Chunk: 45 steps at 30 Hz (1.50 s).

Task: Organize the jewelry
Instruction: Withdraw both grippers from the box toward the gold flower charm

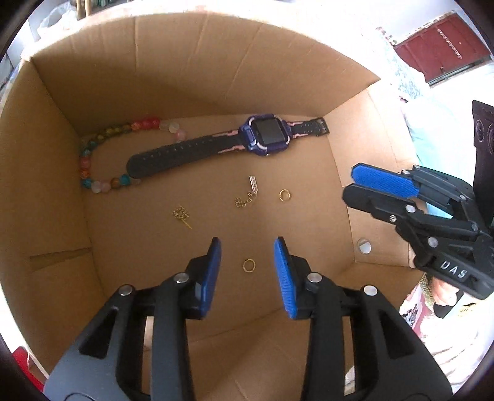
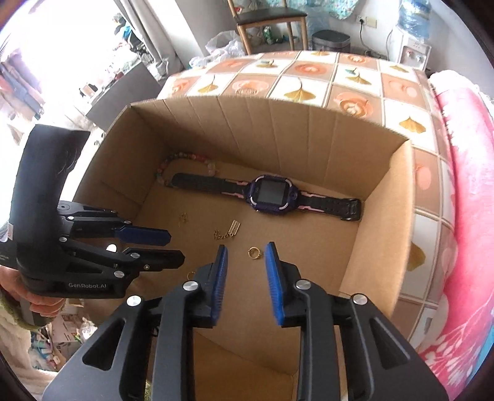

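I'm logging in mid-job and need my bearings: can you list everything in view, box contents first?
cardboard box: one, brown, on the patterned tablecloth
smartwatch: one, purple with black strap, flat near the far wall
bead bracelet: one, multicoloured, far left corner, under the strap end
gold rings: two, one between the left gripper's fingers in the picture, one further in
chain pieces: two, gold, mid-floor and left of it
chair: one, wooden, behind the table
left gripper: black with blue pads, open, empty
right gripper: same, open, empty
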Each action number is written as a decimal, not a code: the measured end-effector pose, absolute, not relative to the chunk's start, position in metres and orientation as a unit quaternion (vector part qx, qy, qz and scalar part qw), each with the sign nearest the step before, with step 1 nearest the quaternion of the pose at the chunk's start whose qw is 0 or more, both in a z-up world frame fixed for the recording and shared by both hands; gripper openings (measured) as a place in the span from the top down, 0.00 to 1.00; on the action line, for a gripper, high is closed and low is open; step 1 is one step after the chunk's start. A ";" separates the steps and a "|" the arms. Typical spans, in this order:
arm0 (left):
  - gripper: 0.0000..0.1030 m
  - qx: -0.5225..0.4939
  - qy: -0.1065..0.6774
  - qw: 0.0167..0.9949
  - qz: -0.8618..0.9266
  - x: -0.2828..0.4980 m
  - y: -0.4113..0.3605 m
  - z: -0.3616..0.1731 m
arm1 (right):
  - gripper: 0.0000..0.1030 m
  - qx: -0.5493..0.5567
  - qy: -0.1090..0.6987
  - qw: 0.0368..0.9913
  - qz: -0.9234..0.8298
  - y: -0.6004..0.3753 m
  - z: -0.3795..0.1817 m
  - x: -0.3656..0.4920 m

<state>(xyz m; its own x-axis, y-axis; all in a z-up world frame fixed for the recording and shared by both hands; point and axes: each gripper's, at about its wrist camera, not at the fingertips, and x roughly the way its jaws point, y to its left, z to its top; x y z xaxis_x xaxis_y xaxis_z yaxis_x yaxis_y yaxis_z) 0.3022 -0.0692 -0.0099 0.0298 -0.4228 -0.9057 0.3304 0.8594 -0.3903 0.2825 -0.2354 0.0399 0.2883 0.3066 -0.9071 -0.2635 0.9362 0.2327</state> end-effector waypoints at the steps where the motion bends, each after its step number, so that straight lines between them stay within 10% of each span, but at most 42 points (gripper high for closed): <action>1: 0.66 -0.034 0.637 0.724 -0.264 0.299 -0.067 -0.004 | 0.73 0.022 0.565 0.806 0.176 -0.237 0.044 0.280; 15: 0.19 0.006 0.360 0.891 -0.277 0.146 0.014 0.139 | 0.52 0.075 0.402 0.881 0.238 -0.266 0.146 0.147; 28: 0.16 -0.010 0.435 0.866 -0.247 0.092 0.001 0.022 | 0.51 0.137 0.481 0.846 0.185 -0.246 0.034 0.072; 33: 0.19 0.020 0.437 0.871 -0.223 0.096 -0.008 -0.013 | 0.51 0.132 0.490 0.843 0.177 -0.230 0.011 0.076; 45: 0.67 0.095 0.427 0.859 -0.266 0.102 -0.048 -0.042 | 0.65 0.078 0.491 0.849 0.180 -0.193 -0.023 0.108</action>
